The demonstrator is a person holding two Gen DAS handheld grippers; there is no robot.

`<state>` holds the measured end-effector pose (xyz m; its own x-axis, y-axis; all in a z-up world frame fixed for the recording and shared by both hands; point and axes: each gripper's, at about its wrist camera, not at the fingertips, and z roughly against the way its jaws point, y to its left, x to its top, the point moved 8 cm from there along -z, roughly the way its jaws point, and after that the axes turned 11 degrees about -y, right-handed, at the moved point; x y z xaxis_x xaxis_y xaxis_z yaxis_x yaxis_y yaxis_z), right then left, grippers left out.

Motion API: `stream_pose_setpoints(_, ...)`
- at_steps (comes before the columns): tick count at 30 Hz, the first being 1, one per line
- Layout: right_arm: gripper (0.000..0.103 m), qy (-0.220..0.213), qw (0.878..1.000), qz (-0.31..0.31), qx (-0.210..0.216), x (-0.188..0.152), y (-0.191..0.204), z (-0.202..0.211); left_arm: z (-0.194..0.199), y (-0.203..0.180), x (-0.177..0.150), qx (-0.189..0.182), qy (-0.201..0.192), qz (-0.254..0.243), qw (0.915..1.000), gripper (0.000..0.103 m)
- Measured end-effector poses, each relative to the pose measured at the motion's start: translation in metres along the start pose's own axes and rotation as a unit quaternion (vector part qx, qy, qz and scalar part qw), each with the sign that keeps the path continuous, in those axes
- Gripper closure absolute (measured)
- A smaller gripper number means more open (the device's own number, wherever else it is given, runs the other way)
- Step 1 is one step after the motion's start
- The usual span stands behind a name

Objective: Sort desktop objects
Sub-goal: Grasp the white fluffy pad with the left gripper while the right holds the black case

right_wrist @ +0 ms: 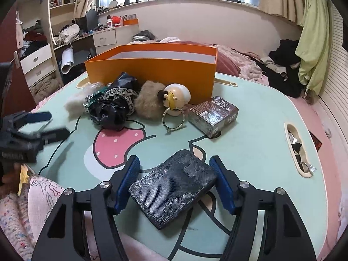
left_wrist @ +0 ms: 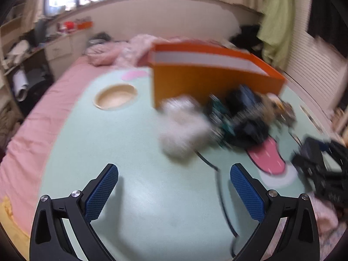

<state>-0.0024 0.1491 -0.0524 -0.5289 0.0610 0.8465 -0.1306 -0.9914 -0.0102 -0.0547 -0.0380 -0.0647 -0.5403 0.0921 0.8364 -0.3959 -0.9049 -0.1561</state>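
Observation:
An open orange box (right_wrist: 152, 69) stands at the far side of a mint lap table (right_wrist: 250, 134). In front of it lie white fluff (right_wrist: 74, 103), a black lace-trimmed bundle (right_wrist: 113, 108), a tan fur ball (right_wrist: 148, 100), a cream keyring toy (right_wrist: 176, 100) and a dark small carton (right_wrist: 213, 115). My right gripper (right_wrist: 175, 183) is shut on a dark textured block (right_wrist: 171, 189) just above the table. My left gripper (left_wrist: 174, 195) is open and empty over bare table, short of the white fluff (left_wrist: 182, 128) and the box (left_wrist: 208, 74). The left wrist view is blurred.
The table lies on a pink bed (left_wrist: 43, 108) with a round cup recess (left_wrist: 115, 96) at its left and a slot with cutlery (right_wrist: 298, 152) at its right. Desk and shelves (right_wrist: 43, 50) stand left; clothes (right_wrist: 282, 65) are piled right.

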Motion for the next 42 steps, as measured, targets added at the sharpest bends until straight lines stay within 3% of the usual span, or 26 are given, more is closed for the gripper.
stream_pose_setpoints(2,0.036,0.000,1.000,0.000,0.000,0.000,0.000,0.000,-0.002,0.010,0.011,0.004,-0.012,0.027,0.9996,0.000)
stream_pose_setpoints(6,0.036,0.000,1.000,0.000,0.000,0.000,0.000,0.000,-0.014,0.021,0.027,-0.035,-0.012,0.103,0.9940,0.007)
stream_pose_setpoints(8,0.036,0.000,1.000,0.000,0.000,0.000,0.001,0.000,-0.024,0.022,0.032,-0.041,-0.005,0.117,0.9922,0.010)
stream_pose_setpoints(12,0.036,0.000,1.000,0.000,0.000,0.000,0.001,0.000,-0.046,0.019,0.028,-0.022,0.029,0.096,0.9947,0.035)
stream_pose_setpoints(16,0.036,0.000,1.000,0.001,-0.001,0.000,0.001,0.001,-0.040,0.017,0.024,-0.021,0.026,0.089,0.9955,0.039)
stream_pose_setpoints(23,0.036,0.000,1.000,-0.004,-0.003,0.000,0.000,0.000,-0.011,0.011,0.008,-0.039,0.016,0.052,0.9978,0.060)
stream_pose_setpoints(26,0.036,0.000,1.000,-0.005,-0.004,0.000,-0.001,0.000,0.000,0.008,0.002,-0.048,0.012,0.039,0.9980,0.059)
stream_pose_setpoints(28,0.036,0.000,1.000,-0.005,-0.004,0.000,-0.001,0.000,0.006,0.008,0.001,-0.056,0.005,0.044,0.9974,0.046)
stream_pose_setpoints(29,0.036,0.000,1.000,-0.005,-0.004,0.000,-0.001,0.000,0.009,0.009,0.002,-0.058,-0.003,0.048,0.9971,0.032)
stream_pose_setpoints(30,0.036,0.000,1.000,-0.005,-0.004,0.000,0.000,0.000,0.012,0.009,0.004,-0.059,-0.015,0.050,0.9969,0.024)
stream_pose_setpoints(36,0.036,0.000,1.000,-0.005,-0.004,0.000,0.000,0.000,0.018,-0.009,0.005,-0.065,-0.028,0.022,0.9972,0.013)
stream_pose_setpoints(40,0.036,0.000,1.000,-0.005,-0.004,0.000,-0.001,0.000,0.005,-0.023,-0.005,-0.055,-0.006,-0.012,0.9984,0.012)
stream_pose_setpoints(41,0.036,0.000,1.000,-0.005,-0.004,0.000,-0.001,0.000,0.001,-0.025,-0.007,-0.055,0.003,-0.017,0.9984,0.017)
stream_pose_setpoints(42,0.036,0.000,1.000,-0.005,-0.004,0.000,-0.001,0.000,-0.001,-0.027,-0.010,-0.058,0.011,-0.020,0.9981,0.039)
